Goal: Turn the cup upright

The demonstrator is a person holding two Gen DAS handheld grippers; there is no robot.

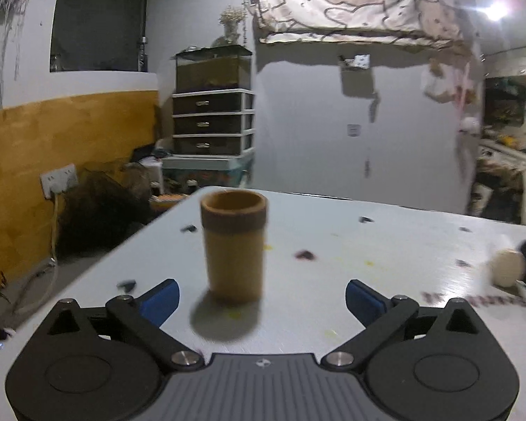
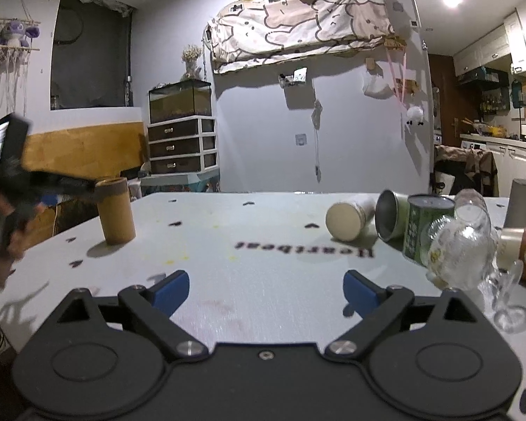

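Note:
A tan cylindrical cup (image 1: 233, 245) with a dark brown band at its rim stands upright on the white table (image 1: 368, 280), mouth up. My left gripper (image 1: 261, 301) is open, its blue fingertips (image 1: 161, 298) apart on either side of the cup and a little short of it, not touching. The cup also shows in the right wrist view (image 2: 115, 210) at the table's left, with the left gripper's black body (image 2: 28, 189) beside its rim. My right gripper (image 2: 264, 294) is open and empty over the table's near middle.
At the right of the table lie a cream cup on its side (image 2: 349, 219), a metal tin (image 2: 391, 219), a green tin (image 2: 426, 228), clear glassware (image 2: 463, 245), a stemmed glass (image 2: 508, 301), a brown cup (image 2: 524, 251) and a grey cup (image 2: 524, 207). The table's left edge (image 1: 147, 231) runs close to the tan cup.

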